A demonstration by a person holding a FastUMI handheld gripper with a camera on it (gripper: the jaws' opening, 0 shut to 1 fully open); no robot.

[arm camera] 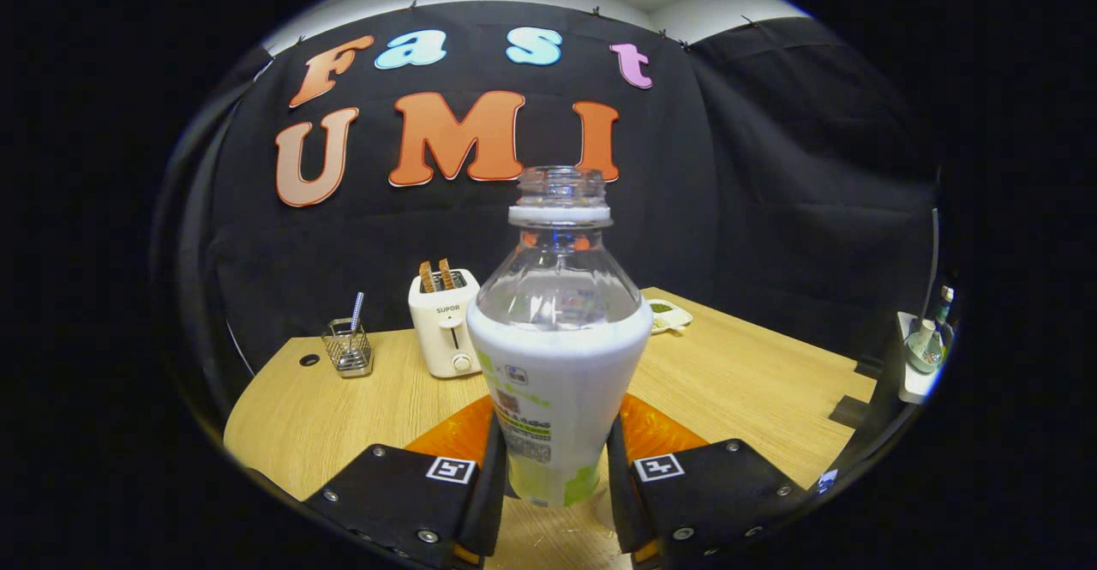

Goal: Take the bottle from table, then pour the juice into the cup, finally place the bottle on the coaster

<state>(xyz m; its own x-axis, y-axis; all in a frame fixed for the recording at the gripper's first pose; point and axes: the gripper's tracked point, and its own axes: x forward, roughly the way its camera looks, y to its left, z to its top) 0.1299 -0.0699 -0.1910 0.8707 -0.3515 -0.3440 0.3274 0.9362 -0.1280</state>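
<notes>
Gripper view: clamped by both fingers (480,476) of the gripper (553,484) around the lower label of an uncapped plastic bottle (557,356), upright above an orange coaster (458,433) on the wooden table (737,381). Beyond, a white toaster (444,326) holding two toast slices, a wire utensil holder (347,349) beside it, a small white dish (668,313) partly hidden behind the bottle.

Bright even overhead light, sharp focus, glints on clear plastic, fisheye-bent edges.
</notes>
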